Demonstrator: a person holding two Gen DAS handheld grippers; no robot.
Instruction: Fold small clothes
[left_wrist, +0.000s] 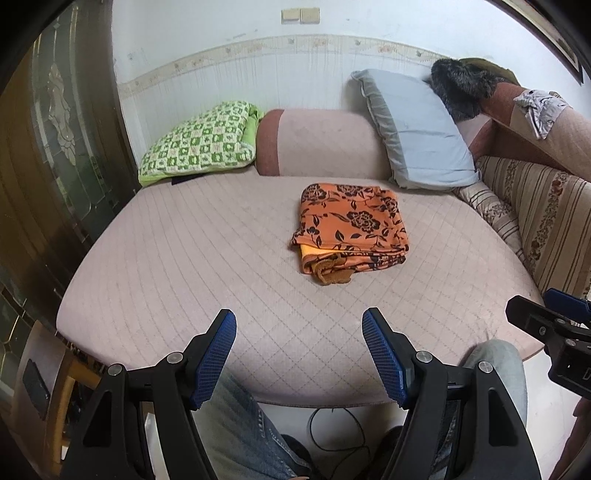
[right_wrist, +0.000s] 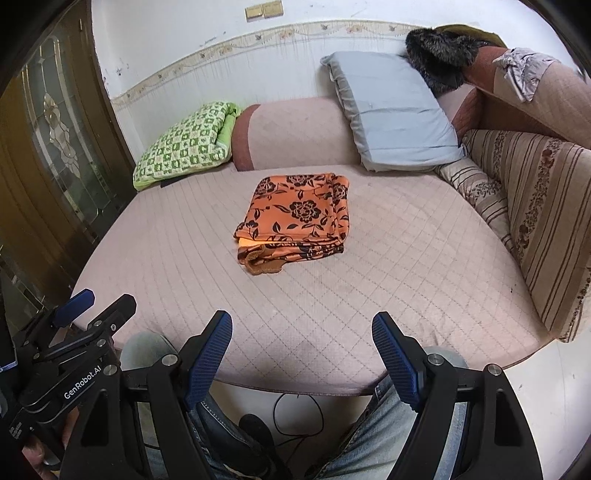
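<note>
An orange garment with black flowers (left_wrist: 351, 229) (right_wrist: 295, 221) lies folded into a thick square on the pink quilted sofa seat (left_wrist: 184, 258) (right_wrist: 406, 266), towards the back. My left gripper (left_wrist: 299, 323) hangs open over the seat's front edge, well short of the garment, nothing between its blue pads. My right gripper (right_wrist: 302, 325) is open too, also near the front edge and empty. Each gripper shows at the edge of the other's view: the right gripper (left_wrist: 546, 314) and the left gripper (right_wrist: 92, 299).
A green checked cushion (left_wrist: 199, 144) and a light blue pillow (left_wrist: 417, 129) lean at the back. A striped floral backrest (right_wrist: 535, 221) runs along the right. The person's jeans-clad knees (right_wrist: 388, 424) and a black cable (left_wrist: 332, 428) are below the seat edge. A dark door (left_wrist: 55, 147) stands left.
</note>
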